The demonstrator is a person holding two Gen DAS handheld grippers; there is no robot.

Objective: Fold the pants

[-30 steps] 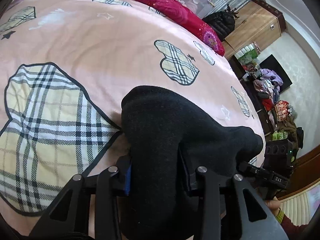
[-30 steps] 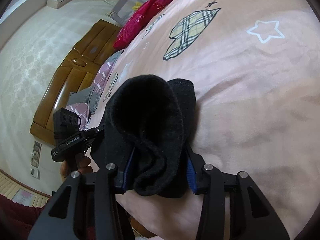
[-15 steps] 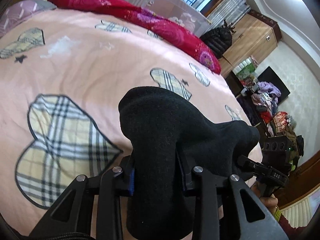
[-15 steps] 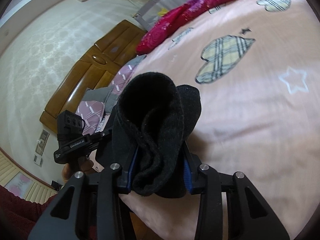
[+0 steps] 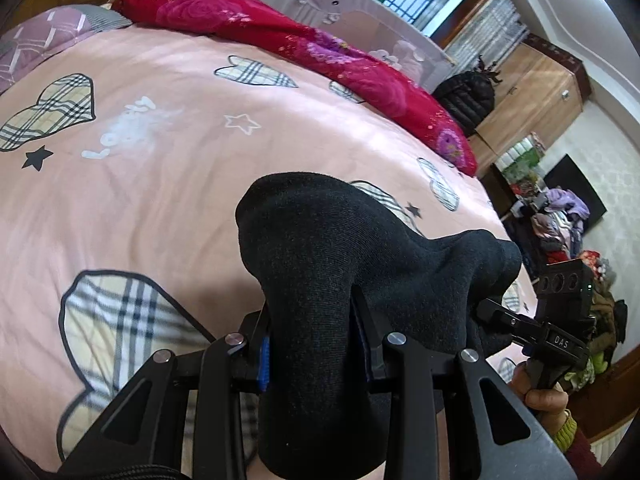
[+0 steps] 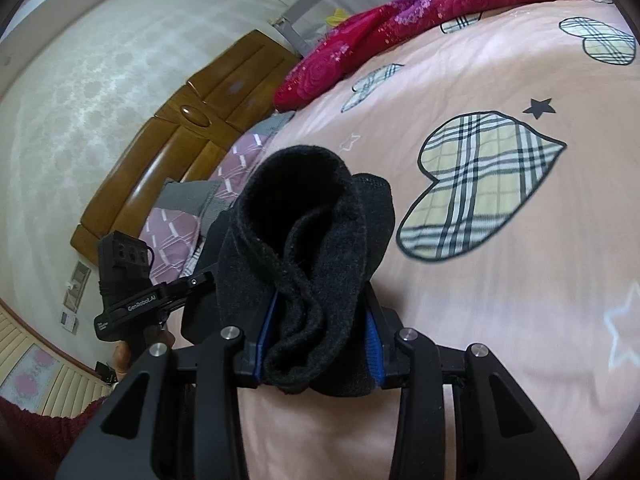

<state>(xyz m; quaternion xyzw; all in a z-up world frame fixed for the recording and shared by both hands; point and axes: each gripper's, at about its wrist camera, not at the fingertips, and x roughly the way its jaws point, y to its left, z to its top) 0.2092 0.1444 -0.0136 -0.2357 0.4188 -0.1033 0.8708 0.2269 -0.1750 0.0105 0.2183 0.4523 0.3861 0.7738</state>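
Observation:
Black knit pants point(image 5: 340, 264) hang bunched between my two grippers above a pink bed. My left gripper point(image 5: 316, 344) is shut on one thick fold of the cloth, which bulges out ahead of its blue-padded jaws. My right gripper point(image 6: 320, 340) is shut on another folded bundle of the pants point(image 6: 308, 232), whose fleecy inner side shows. In the left wrist view the right gripper point(image 5: 560, 320) appears at the right, held by a hand. In the right wrist view the left gripper point(image 6: 132, 280) appears at the left. The stretch of pants between them sags.
The pink bedspread point(image 5: 160, 200) with plaid hearts spreads ahead of both grippers. A red floral quilt point(image 5: 300, 48) lies along the far side. Purple pillows point(image 6: 180, 224) and a wooden headboard point(image 6: 168, 152) are on the left. A wardrobe and piled clothes point(image 5: 560, 216) stand beyond the bed.
Both grippers rose and travelled across the bed with the pants still gripped. More of the bedspread, the quilt and the headboard has come into sight. The hold on the cloth looks the same.

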